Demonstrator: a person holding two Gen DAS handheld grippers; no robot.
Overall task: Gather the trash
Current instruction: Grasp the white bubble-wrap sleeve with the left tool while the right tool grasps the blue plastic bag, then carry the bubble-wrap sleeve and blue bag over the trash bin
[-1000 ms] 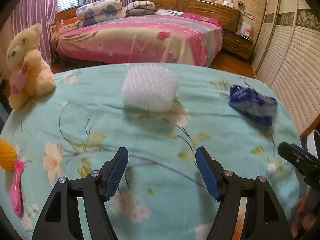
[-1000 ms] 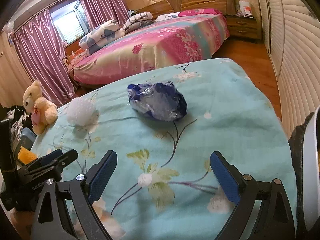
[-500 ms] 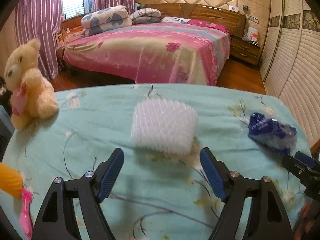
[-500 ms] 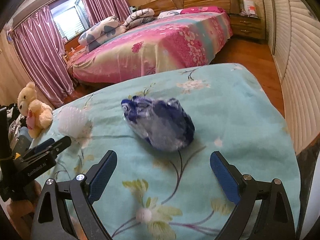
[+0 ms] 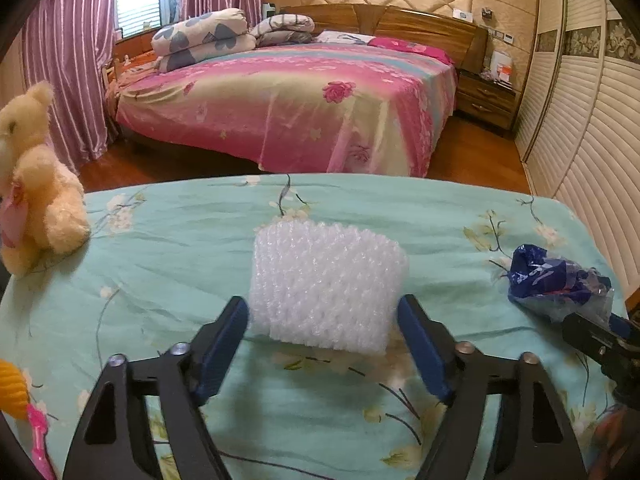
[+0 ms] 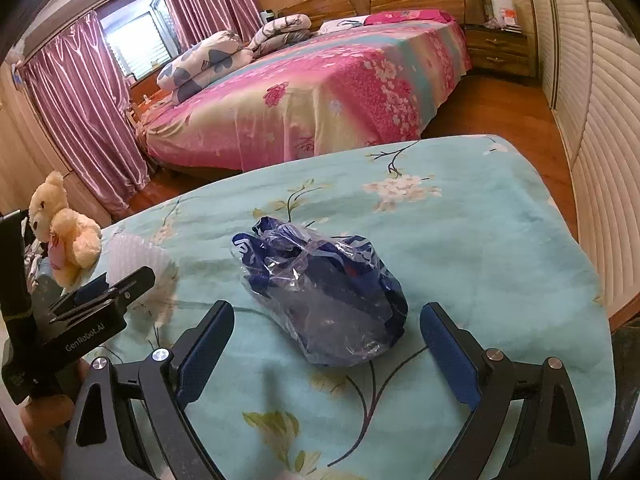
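A white wad of bubble wrap (image 5: 328, 280) lies on the teal floral cloth (image 5: 160, 260). My left gripper (image 5: 322, 308) straddles its near end, jaws closing, blue pads (image 5: 224, 344) level with its sides, and the wad does not look squeezed. A crumpled blue and clear plastic bag (image 6: 320, 296) lies to the right. My right gripper (image 6: 326, 316) stands wide open around the bag's near half, with gaps on both sides. The bag (image 5: 556, 280) also shows in the left wrist view, and the bubble wrap (image 6: 136, 252) shows behind the left gripper's fingers (image 6: 108, 288) in the right wrist view.
A cream teddy bear (image 5: 36, 200) sits at the cloth's left edge. A yellow item and a pink brush (image 5: 36, 428) lie at the near left. Beyond the cloth's far edge are wooden floor and a pink bed (image 5: 288, 100). Slatted wardrobe doors (image 5: 592, 120) run along the right.
Both grippers moved forward and slightly down. The bubble wrap went from well ahead of the left fingers to between them. The bag likewise came between the right fingers.
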